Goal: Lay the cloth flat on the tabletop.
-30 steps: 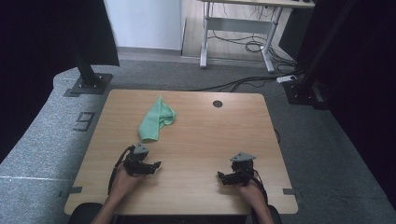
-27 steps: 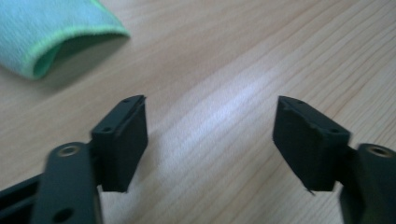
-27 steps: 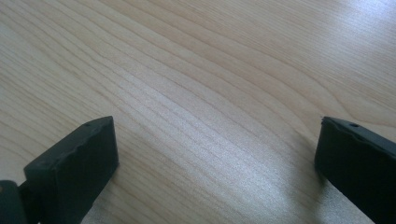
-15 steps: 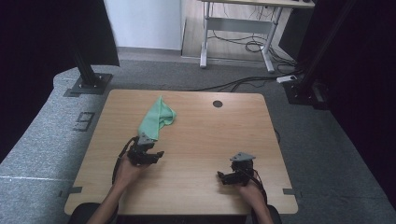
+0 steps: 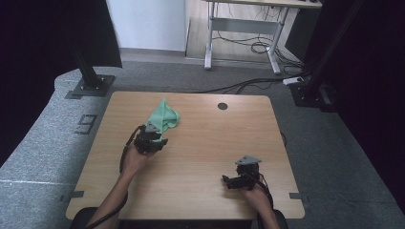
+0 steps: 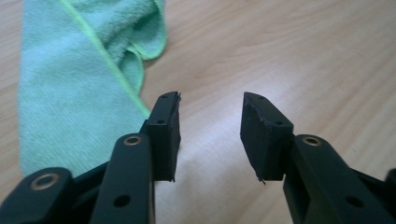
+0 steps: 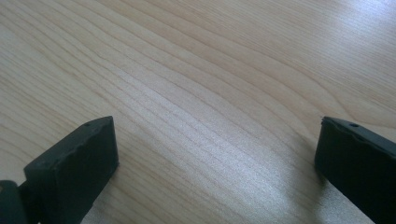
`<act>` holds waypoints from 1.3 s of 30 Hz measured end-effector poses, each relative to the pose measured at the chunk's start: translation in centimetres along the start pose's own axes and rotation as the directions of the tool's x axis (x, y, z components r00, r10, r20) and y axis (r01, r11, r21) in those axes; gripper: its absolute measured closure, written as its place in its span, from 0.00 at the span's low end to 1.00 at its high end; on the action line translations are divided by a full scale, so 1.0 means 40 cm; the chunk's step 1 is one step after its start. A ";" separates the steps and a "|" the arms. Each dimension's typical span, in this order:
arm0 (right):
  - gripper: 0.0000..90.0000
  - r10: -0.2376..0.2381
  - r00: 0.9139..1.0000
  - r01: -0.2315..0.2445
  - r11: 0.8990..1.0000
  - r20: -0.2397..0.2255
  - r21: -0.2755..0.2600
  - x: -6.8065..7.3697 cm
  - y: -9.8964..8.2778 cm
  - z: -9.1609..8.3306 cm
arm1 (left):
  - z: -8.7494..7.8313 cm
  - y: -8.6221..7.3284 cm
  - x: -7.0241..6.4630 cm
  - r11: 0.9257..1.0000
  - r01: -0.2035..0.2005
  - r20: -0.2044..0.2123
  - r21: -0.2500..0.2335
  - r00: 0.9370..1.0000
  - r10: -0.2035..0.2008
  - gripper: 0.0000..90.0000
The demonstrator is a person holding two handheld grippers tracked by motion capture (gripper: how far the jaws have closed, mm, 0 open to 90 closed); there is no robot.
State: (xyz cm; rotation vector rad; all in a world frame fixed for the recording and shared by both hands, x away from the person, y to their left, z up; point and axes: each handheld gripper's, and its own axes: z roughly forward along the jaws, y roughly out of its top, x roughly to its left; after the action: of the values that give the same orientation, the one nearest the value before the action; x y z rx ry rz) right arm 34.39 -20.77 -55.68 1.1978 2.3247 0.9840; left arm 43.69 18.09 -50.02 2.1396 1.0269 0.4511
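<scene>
Green cloth [image 5: 164,118] lies crumpled on bare wooden table [image 5: 210,138], unobstructed.

A "9" [image 5: 86,124] marks the grey floor [image 5: 43,143].

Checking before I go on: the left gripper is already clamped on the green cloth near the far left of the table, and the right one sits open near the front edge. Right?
Not quite. The left gripper has not gripped the green cloth: its jaws have just been closing, but the left gripper view shows only bare table between them, the cloth lying beside one jaw. The rest stands: the right gripper is open.
</scene>
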 end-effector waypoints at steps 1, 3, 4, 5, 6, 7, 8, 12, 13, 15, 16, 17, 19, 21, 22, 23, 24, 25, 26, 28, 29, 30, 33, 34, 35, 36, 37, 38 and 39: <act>0.00 0.000 1.000 0.000 1.000 0.000 0.000 0.000 0.000 0.000 | 0.000 0.000 0.000 1.000 0.000 0.000 0.000 1.000 0.000 0.67; 0.00 0.000 1.000 0.000 1.000 0.000 0.000 0.000 0.000 0.000 | 0.013 -0.001 0.014 1.000 0.012 -0.007 0.011 1.000 -0.012 0.68; 0.00 0.000 1.000 0.000 1.000 0.000 0.000 0.000 0.000 0.000 | 0.018 -0.004 0.018 1.000 0.014 -0.011 0.017 1.000 -0.014 0.68; 0.00 0.000 1.000 0.000 1.000 0.000 0.000 0.000 0.000 0.000 | 0.018 -0.004 0.018 1.000 0.014 -0.011 0.017 1.000 -0.014 0.68; 0.00 0.000 1.000 0.000 1.000 0.000 0.000 0.000 0.000 0.000 | 0.033 -0.014 0.026 0.999 0.022 -0.023 0.028 1.000 -0.021 0.68; 0.00 0.000 1.000 0.000 1.000 0.000 0.000 0.000 0.000 0.000 | 0.040 -0.019 0.030 0.999 0.023 -0.024 0.033 0.999 -0.022 0.68; 0.00 0.000 1.000 0.000 1.000 0.000 0.000 0.000 0.000 0.000 | 0.040 -0.019 0.030 0.999 0.023 -0.024 0.033 0.999 -0.022 0.68; 0.00 0.000 1.000 0.000 1.000 0.000 0.000 0.000 0.000 0.000 | 0.071 -0.045 0.036 0.998 0.021 -0.042 0.066 0.999 -0.018 0.68; 0.00 0.000 1.000 0.000 1.000 0.000 0.000 0.000 0.000 0.000 | 0.077 -0.050 0.035 0.997 0.012 -0.053 0.082 0.999 -0.007 0.69; 0.00 0.000 1.000 0.000 1.000 0.000 0.000 0.000 0.000 0.000 | 0.080 -0.054 0.034 0.997 0.012 -0.058 0.076 0.998 -0.007 0.71; 0.00 0.000 1.000 0.000 1.000 0.000 0.000 0.000 0.000 0.000 | 0.080 -0.056 0.035 0.997 0.027 -0.051 0.072 0.998 -0.023 0.73; 0.00 0.000 1.000 0.000 1.000 0.000 0.000 0.000 0.000 0.000 | 0.080 -0.056 0.035 0.997 0.027 -0.051 0.072 0.998 -0.023 0.78; 0.00 0.000 1.000 0.000 1.000 0.000 0.000 0.000 0.000 0.000 | 0.079 -0.052 0.028 0.996 0.003 -0.049 0.089 0.999 0.001 0.87; 0.00 0.000 1.000 0.000 1.000 0.000 0.000 0.000 0.000 0.000 | 0.079 -0.050 0.022 0.995 -0.005 -0.051 0.098 0.999 0.010 0.94; 0.00 0.000 1.000 0.000 1.000 0.000 0.000 0.000 0.000 0.000 | 0.079 -0.049 0.020 0.995 -0.003 -0.051 0.099 0.999 0.008 0.96; 0.00 0.000 1.000 0.000 1.000 0.000 0.000 0.000 0.000 0.000 | 0.079 -0.048 0.018 0.995 0.001 -0.048 0.100 0.999 0.004 0.97; 0.00 0.000 1.000 0.000 1.000 0.000 0.000 0.000 0.000 0.000 | 0.078 -0.049 0.018 0.995 0.005 -0.040 0.100 0.999 -0.001 0.97; 0.00 0.000 1.000 0.000 1.000 0.000 0.000 0.000 0.000 0.000 | 0.078 -0.049 0.018 0.995 0.014 -0.027 0.098 1.000 -0.011 0.98; 0.00 0.000 1.000 0.000 1.000 0.000 0.000 0.000 0.000 0.000 | 0.078 -0.049 0.018 0.995 0.014 -0.027 0.098 1.000 -0.011 0.98; 0.00 0.000 1.000 0.000 1.000 0.000 0.000 0.000 0.000 0.000 | 0.077 -0.049 0.010 0.995 0.025 0.001 0.091 1.000 -0.025 0.98; 0.00 0.000 1.000 0.000 1.000 0.000 0.000 0.000 0.000 0.000 | 0.076 -0.047 0.004 0.996 0.018 0.005 0.089 1.000 -0.019 0.98; 0.00 0.000 1.000 0.000 1.000 0.000 0.000 0.000 0.000 0.000 | 0.074 -0.045 0.000 0.996 0.012 0.008 0.085 1.000 -0.013 0.98; 0.00 0.000 1.000 0.000 1.000 0.000 0.000 0.000 0.000 0.000 | 0.061 -0.032 -0.008 0.999 0.011 0.009 0.050 1.000 -0.012 0.98; 0.00 0.000 1.000 0.000 1.000 0.000 0.000 0.000 0.000 0.000 | 0.052 -0.025 -0.008 0.999 0.008 0.009 0.039 1.000 -0.009 0.98; 0.00 0.000 1.000 0.000 1.000 0.000 0.000 0.000 0.000 0.000 | 0.043 -0.018 -0.007 1.000 0.009 0.005 0.023 1.000 -0.009 0.98; 0.00 0.000 1.000 0.000 1.000 0.000 0.000 0.000 0.000 0.000 | 0.032 -0.012 -0.004 1.000 0.008 -0.003 0.006 1.000 -0.008 0.98; 0.00 0.000 1.000 0.000 1.000 0.000 0.000 0.000 0.000 0.000 | 0.020 -0.006 0.001 1.000 0.012 -0.010 -0.009 1.000 -0.013 0.98; 0.00 0.000 1.000 0.000 1.000 0.000 0.000 0.000 0.000 0.000 | 0.008 0.000 0.007 1.000 0.013 -0.023 -0.022 1.000 -0.014 0.98; 0.00 0.000 1.000 0.000 1.000 0.000 0.000 0.000 0.000 0.000 | -0.003 0.004 0.014 0.999 0.012 -0.040 -0.034 0.999 -0.013 0.98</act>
State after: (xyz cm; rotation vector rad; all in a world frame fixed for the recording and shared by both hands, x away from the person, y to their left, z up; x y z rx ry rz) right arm 34.38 -20.77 -55.68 1.1981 2.3243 0.9844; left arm 44.04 18.51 -49.80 2.1008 1.0472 0.5045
